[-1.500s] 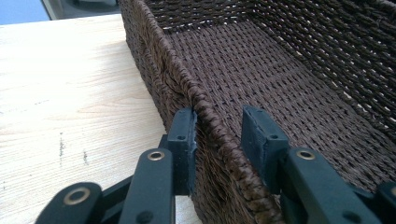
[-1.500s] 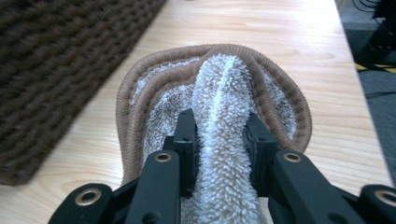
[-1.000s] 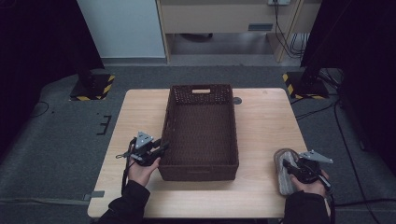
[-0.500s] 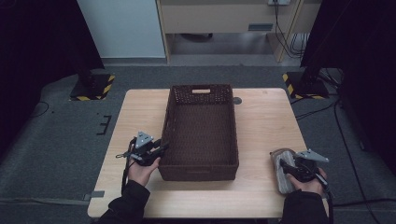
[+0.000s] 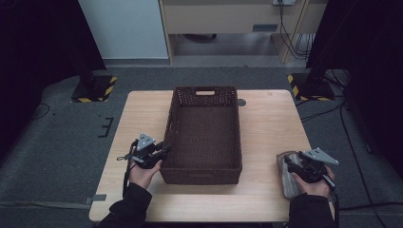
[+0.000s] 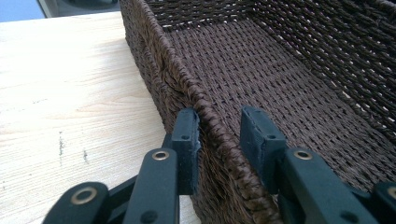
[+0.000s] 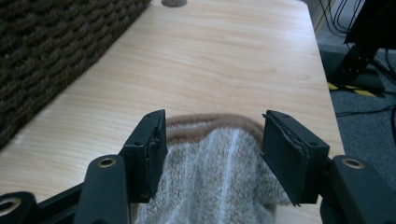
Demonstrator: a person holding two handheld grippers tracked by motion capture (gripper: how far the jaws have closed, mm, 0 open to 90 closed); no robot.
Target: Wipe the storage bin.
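Note:
A dark brown woven basket (image 5: 170, 127) stands empty in the middle of the wooden table (image 5: 271, 128). My left gripper (image 5: 165, 149) straddles the basket's left wall near the front corner. In the left gripper view the woven rim (image 6: 212, 126) runs between the jaws of the left gripper (image 6: 219, 130), which have just been closing. One pad touches the rim and a small gap is left at the other. My right gripper (image 5: 290, 164) stands open at the table's front right over a grey and tan folded cloth (image 5: 286, 179). Its jaws have just been opening, and the cloth (image 7: 215, 177) lies loose between them.
The table's right edge (image 7: 322, 84) runs close beside the cloth. A small round cap (image 5: 242, 102) sits on the table by the basket's far right corner. Dark stands with yellow-black feet (image 5: 311, 88) are on the floor beyond the table.
The right gripper's jaws have opened wide around the cloth, which now lies on the table. The left hand has stayed at the basket's wall.

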